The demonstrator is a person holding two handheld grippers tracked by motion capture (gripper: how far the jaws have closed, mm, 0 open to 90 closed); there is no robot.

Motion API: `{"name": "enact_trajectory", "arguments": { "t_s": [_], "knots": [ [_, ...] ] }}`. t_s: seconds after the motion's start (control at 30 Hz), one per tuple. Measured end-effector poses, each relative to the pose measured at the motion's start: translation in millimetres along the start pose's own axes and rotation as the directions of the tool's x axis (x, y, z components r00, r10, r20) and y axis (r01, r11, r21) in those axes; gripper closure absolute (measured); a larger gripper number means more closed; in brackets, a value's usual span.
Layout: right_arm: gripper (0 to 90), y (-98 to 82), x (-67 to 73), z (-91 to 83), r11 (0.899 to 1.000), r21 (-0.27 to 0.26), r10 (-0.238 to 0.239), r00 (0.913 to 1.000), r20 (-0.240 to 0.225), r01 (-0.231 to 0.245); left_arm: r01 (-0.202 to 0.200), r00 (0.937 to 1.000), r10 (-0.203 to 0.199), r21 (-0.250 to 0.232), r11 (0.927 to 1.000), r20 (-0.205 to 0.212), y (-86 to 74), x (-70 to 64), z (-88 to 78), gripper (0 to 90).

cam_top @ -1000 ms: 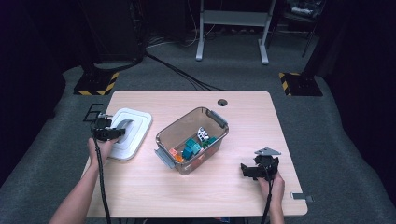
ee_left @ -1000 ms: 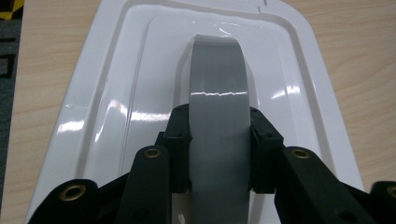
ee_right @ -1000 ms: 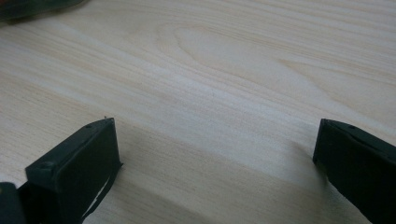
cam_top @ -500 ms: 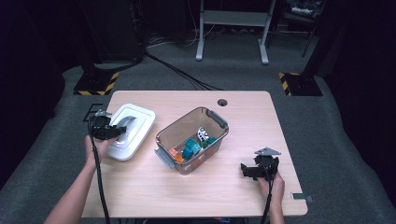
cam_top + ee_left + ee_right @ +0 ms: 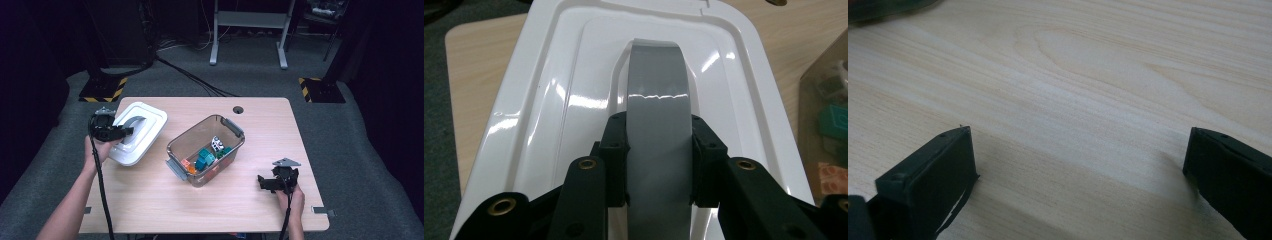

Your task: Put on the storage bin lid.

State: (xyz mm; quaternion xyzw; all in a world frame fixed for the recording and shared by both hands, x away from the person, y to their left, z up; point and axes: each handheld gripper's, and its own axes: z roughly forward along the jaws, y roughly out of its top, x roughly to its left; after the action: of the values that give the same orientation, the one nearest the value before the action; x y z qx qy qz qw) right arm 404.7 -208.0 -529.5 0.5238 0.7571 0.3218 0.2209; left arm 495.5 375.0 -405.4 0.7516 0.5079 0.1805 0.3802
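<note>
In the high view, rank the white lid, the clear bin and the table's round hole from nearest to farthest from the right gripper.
From the right gripper, at the near right:
1. Clear bin, mid-table, to its left.
2. Round hole, by the far edge.
3. White lid, far left, clamped by its grey handle in the left gripper.

Left gripper (image 5: 125,132) jaws clamped, raised — right gripper (image 5: 263,182) jaws apart, low.

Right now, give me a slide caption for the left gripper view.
Left gripper clamped on the grey handle of the white lid, clear toy bin at the right edge.
</note>
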Motion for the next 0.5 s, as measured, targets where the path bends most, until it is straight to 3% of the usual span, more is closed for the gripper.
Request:
{"name": "enact_trajectory", "arguments": {
  "t_s": [0.5],
  "knots": [
    [0.0,0.0,-0.1,-0.3,1.000,0.002,-0.003,1.0000,-0.006,0.003,-0.042,0.9987,0.043,-0.034,0.9986,0.028,29.7,-16.4,-22.8,66.5]
  ]
}}
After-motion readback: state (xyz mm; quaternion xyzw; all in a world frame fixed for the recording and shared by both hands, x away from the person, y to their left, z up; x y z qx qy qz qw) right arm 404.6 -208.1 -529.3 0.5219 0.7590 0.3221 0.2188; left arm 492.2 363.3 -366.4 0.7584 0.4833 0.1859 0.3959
